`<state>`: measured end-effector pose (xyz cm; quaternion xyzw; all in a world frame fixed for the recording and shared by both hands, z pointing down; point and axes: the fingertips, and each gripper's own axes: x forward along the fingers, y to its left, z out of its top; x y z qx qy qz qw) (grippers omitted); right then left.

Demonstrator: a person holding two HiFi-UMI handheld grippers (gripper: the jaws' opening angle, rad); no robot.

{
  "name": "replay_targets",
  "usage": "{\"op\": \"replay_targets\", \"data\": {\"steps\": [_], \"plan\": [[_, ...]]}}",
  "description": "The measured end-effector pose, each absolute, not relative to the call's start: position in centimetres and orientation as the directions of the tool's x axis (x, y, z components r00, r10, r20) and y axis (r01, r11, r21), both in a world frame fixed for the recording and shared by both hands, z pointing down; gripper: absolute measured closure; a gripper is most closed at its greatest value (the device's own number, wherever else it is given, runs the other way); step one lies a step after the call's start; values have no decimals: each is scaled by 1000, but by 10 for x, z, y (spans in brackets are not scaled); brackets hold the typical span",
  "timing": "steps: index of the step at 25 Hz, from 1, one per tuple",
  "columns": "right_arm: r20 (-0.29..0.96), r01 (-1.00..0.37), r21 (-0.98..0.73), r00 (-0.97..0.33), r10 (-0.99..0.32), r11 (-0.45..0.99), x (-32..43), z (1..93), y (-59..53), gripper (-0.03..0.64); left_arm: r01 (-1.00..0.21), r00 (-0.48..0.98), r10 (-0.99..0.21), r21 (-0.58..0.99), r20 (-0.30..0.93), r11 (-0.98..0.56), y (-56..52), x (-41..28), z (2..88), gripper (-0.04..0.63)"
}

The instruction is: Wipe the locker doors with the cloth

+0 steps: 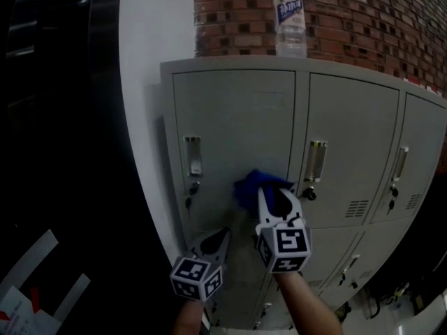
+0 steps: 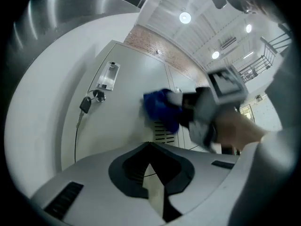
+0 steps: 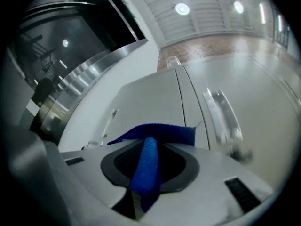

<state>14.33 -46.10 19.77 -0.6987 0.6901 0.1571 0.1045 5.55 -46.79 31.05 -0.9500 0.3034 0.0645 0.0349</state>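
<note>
Grey left gripper [image 1: 218, 237] nearest, jaws pressed together on nothing, low before the lockers. Just beyond, right gripper [image 1: 274, 199] clamped on the blue cloth [image 1: 250, 185], holding it against the leftmost locker door [image 1: 230, 117], between its keyed lock [image 1: 190, 187] and the next door's handle [image 1: 316, 160]. Farther up, clear water bottle [image 1: 290, 19] upright on the locker top, before a brick wall [image 1: 363, 26].

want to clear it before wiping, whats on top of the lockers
A clear water bottle stands upright on the lockers, with a brick wall behind. The top shows edge-on, so anything lying flat there is hidden.
</note>
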Motion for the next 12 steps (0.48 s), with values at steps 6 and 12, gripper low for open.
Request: {"op": "replay_targets", "data": {"steps": [6,12], "plan": [[-209,-999,43,16,-978,-26,141,352,-471,515,-573,814,-567,-19,-126,-819,-472,70,322,597],[-354,-999,51,-20,-935,2,147,236,-441,517,-591,803,-584,-40,-117,-805,-473,70,323,597]]}}
